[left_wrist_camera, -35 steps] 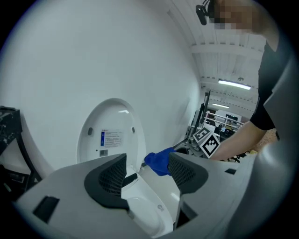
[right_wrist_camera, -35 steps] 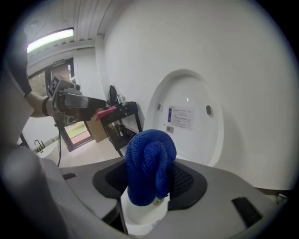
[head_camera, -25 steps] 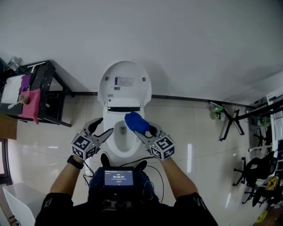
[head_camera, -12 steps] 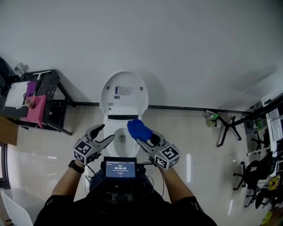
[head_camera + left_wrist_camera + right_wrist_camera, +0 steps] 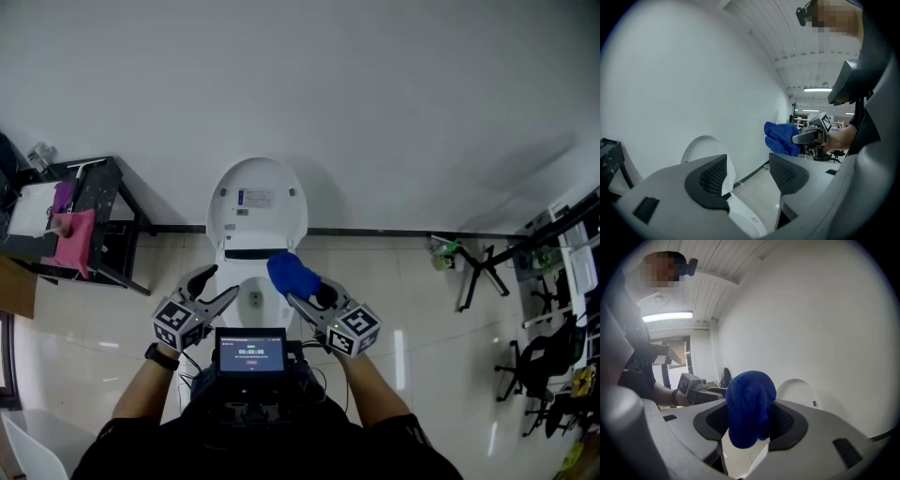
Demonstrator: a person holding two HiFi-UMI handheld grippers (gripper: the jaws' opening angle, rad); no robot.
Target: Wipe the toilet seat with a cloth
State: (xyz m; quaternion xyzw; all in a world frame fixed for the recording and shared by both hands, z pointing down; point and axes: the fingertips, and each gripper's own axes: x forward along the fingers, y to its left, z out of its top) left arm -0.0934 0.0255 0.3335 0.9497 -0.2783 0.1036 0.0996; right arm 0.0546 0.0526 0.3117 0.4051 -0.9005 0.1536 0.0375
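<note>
Squarely between right gripper [image 5: 750,420] jaws: cloth [image 5: 749,397]

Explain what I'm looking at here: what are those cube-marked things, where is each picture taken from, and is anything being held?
No robot: a person holds a two-fingered gripper in each hand; the marked cubes are part of them. The head view looks down from their head at a white toilet with its lid up. The other two views come from cameras riding on each gripper. The left gripper is open and empty. The right gripper has its fingers closed on a bunched blue cloth, held in the air above the toilet.
</note>
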